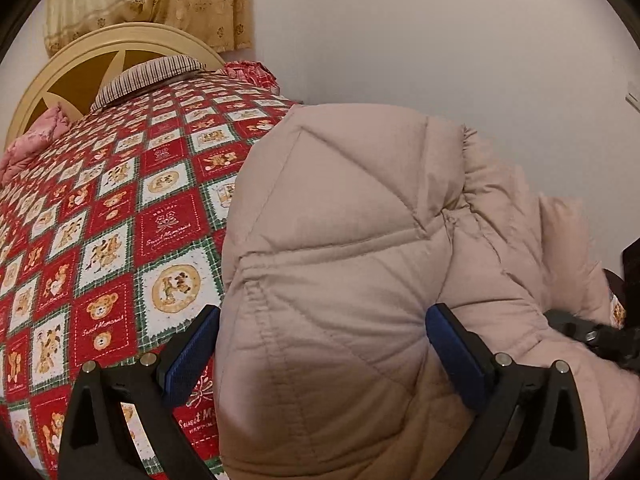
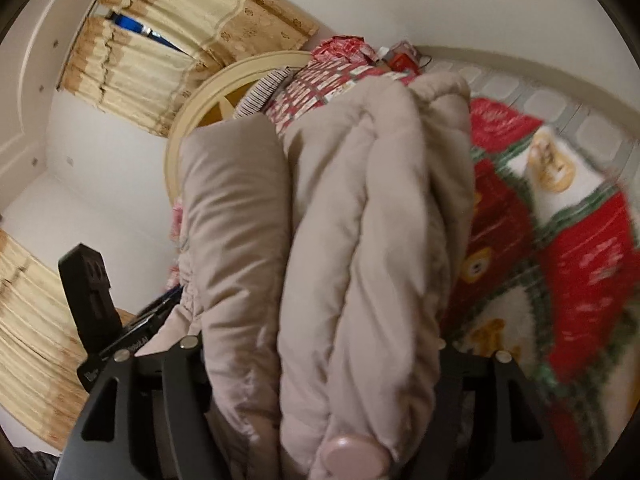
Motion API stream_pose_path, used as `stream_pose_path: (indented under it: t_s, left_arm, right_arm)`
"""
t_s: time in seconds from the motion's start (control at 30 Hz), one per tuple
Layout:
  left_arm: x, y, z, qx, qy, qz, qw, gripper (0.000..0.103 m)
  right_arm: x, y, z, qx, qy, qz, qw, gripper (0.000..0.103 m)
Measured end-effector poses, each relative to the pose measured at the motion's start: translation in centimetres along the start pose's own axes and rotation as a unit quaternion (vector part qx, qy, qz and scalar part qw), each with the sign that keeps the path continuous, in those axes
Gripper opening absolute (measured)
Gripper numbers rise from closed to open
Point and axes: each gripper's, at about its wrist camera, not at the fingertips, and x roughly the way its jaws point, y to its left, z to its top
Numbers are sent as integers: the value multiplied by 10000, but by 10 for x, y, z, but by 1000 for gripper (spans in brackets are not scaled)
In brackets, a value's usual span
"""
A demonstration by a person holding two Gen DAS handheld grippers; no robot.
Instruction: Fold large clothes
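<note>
Cream wall [image 1: 440, 40] and a yellow patterned curtain [image 1: 192, 0] stand behind the bed in the left wrist view. A red patchwork bedspread [image 1: 120, 220] with teddy-bear squares covers the bed up to a round cream headboard [image 1: 72, 64], where a striped pillow [image 1: 148, 76] lies; a pink quilted piece [image 1: 32, 140] shows just below the headboard. The beige puffer jacket [image 1: 360, 240] sits bunched on the bedspread, away from the headboard, filling the near right of this view. The left gripper [image 1: 322, 320] points down at it with jaws spread wide: the right blue pad [image 1: 452, 344] lies against the jacket's fabric, the left pad [image 1: 192, 344] sits at the jacket's edge over the bedspread. No clamping shows. A black part of the other tool [image 1: 592, 336] pokes in beside the jacket.

From the right wrist, the camera is rolled, so the headboard [image 2: 208, 92] appears tilted and the curtain [image 2: 140, 64] slants above it. Only this view shows the quilted white mattress edge [image 2: 540, 104] past the bedspread [image 2: 560, 240], and a jacket snap button [image 2: 352, 456] at the bottom. Thick folds of the puffer jacket [image 2: 360, 220] bulge up between the right gripper's arms [image 2: 320, 360], hiding the pads; the jaws stand fairly wide, and whether they press the fabric cannot be told. The left gripper [image 2: 92, 296] shows as a black body beside the jacket.
</note>
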Motion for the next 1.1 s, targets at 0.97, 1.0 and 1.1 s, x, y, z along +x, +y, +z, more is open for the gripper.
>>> stream_pose_path:
  t_s: [0.97, 1.0, 1.1]
  left_arm:
    - [22, 8, 2, -226, 224, -81, 9995, 102]
    - [20, 9, 2, -211, 231, -84, 9995, 102]
    - [4, 16, -1, -286, 401, -269, 9984, 102]
  right_arm:
    - [23, 68, -9, -1562, -435, -2486, 9549, 27]
    - [22, 69, -9, -1589, -433, -2533, 9532, 27]
    - [24, 77, -12, -1747, -455, -2742, 9446, 26]
